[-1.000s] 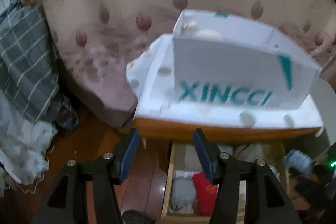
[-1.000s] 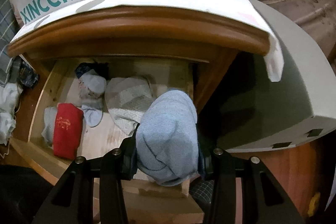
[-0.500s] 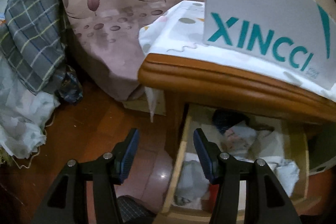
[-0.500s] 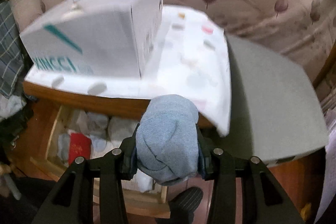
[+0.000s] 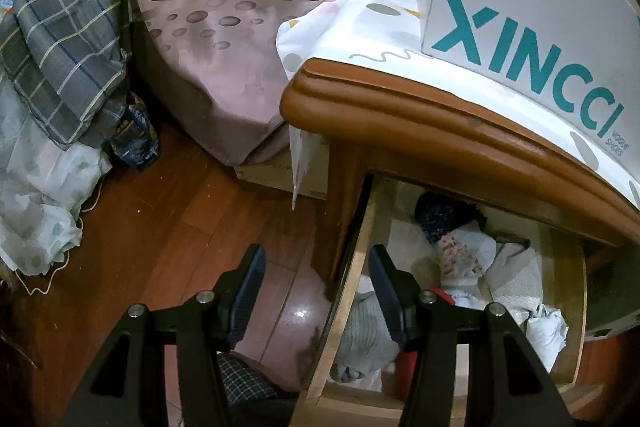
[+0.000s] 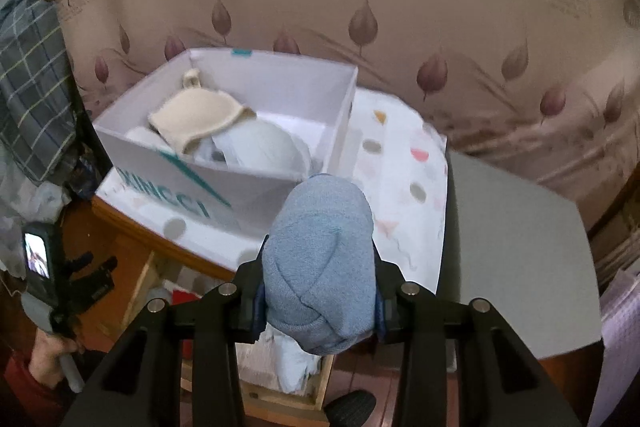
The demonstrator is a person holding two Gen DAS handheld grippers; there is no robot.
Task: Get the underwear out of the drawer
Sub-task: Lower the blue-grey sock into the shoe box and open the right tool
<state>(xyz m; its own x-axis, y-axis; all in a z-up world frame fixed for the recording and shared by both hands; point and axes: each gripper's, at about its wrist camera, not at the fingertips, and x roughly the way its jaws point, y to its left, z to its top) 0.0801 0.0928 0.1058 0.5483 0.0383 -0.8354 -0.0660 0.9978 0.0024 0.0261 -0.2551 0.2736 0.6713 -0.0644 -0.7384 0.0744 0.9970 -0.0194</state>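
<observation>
My right gripper is shut on rolled light-blue underwear, held above the nightstand's front edge, just in front of the white XINCCI box. The box holds a beige garment and white ones. My left gripper is open and empty, low by the left side of the open wooden drawer. The drawer holds folded clothes: a floral piece, a grey one, a red one and white ones. The left gripper also shows in the right wrist view.
The nightstand top carries a dotted white cloth. A bed with leaf-print cover stands behind. A plaid bundle and white bedding lie left on the wood floor. A grey board sits right of the nightstand.
My right gripper has risen from the drawer with the blue underwear to above the nightstand by the box. My left gripper has dropped lower and closer to the drawer's left side.
</observation>
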